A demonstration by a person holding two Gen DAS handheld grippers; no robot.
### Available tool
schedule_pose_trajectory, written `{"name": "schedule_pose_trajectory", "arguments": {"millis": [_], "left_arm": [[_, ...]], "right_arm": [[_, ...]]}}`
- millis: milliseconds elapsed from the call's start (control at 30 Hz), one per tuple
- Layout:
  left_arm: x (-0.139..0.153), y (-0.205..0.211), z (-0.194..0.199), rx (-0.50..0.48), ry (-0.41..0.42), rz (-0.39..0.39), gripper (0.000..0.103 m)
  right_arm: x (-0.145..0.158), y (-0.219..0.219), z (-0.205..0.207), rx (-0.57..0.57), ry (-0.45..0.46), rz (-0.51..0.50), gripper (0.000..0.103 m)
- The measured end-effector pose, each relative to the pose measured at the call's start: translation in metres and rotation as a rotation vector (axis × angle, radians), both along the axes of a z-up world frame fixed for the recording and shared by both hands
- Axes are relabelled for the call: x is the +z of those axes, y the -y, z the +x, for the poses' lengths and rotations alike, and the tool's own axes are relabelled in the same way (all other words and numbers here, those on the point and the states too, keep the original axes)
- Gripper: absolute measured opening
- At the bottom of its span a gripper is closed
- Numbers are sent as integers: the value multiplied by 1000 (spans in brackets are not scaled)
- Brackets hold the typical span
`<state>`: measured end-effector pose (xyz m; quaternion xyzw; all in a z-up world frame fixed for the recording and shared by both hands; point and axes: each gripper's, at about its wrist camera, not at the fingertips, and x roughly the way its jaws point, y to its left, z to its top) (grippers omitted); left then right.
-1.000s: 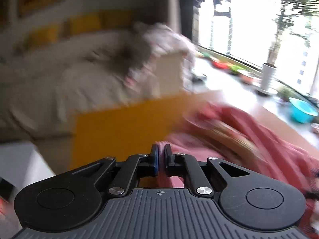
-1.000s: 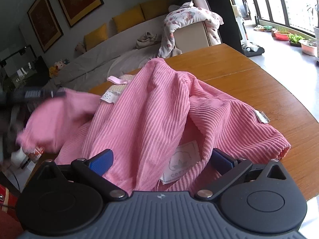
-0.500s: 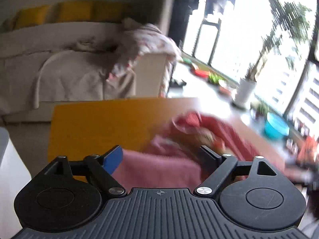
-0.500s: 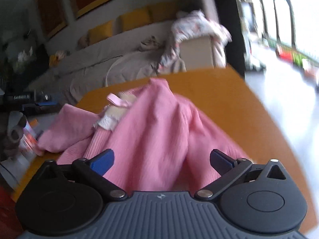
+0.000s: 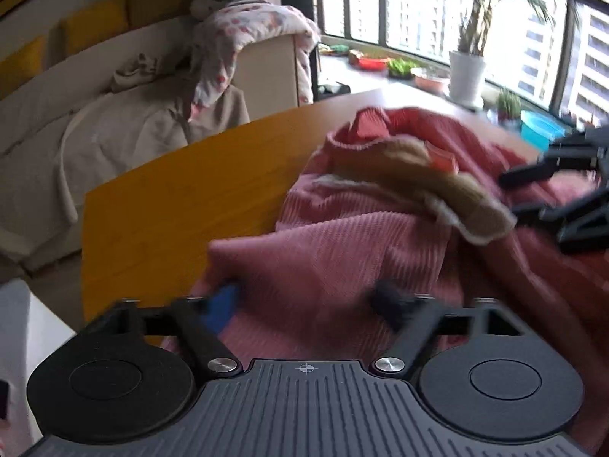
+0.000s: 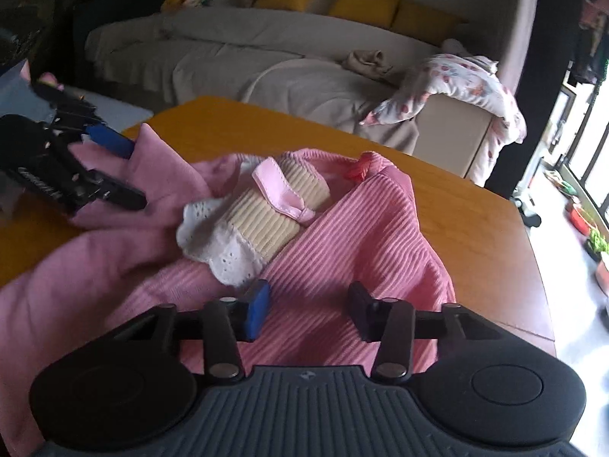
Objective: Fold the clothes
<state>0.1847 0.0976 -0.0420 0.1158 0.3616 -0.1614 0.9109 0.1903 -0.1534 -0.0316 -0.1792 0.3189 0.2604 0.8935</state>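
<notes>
Pink ribbed garment (image 6: 342, 228) lies crumpled on the wooden counter (image 6: 475, 209), cream lace-trimmed collar (image 6: 247, 224) uppermost. Left gripper (image 5: 304, 297): fingers have just been closing, part open, pink fabric between them, not visibly pinched. Right gripper (image 6: 308, 304): fingers likewise closing, a gap left, over the ribbed cloth, no grip seen.

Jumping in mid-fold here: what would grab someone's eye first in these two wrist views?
The crumpled pink ribbed garment heaped across the orange wooden table, with a cream ribbed panel with white lace trim lying on top of it near the middle. Both grippers sit over the cloth with jaws that have just been closing: the left gripper at the pink fold nearest the table's left edge, the right gripper over the ribbed cloth just below the lace.
</notes>
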Motion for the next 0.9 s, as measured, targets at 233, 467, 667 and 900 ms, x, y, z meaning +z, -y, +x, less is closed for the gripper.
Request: {"name": "schedule_pose_trajectory", "arguments": {"millis": [233,467,667,900], "left_arm": [[-1,-14,39,79,113,235,15],[39,-76,53,309,98,-167,54],[29,-36,-6,105,-50,-494,83],[1,1,-58,-17,-132,-593,96]], "right_arm": [[-4,34,-1,-59,-25,8,13],[47,79,-5,-225,217,72,68],[55,54,1,-154,105,107,81],[36,-6,10,-33,76,35,24]]}}
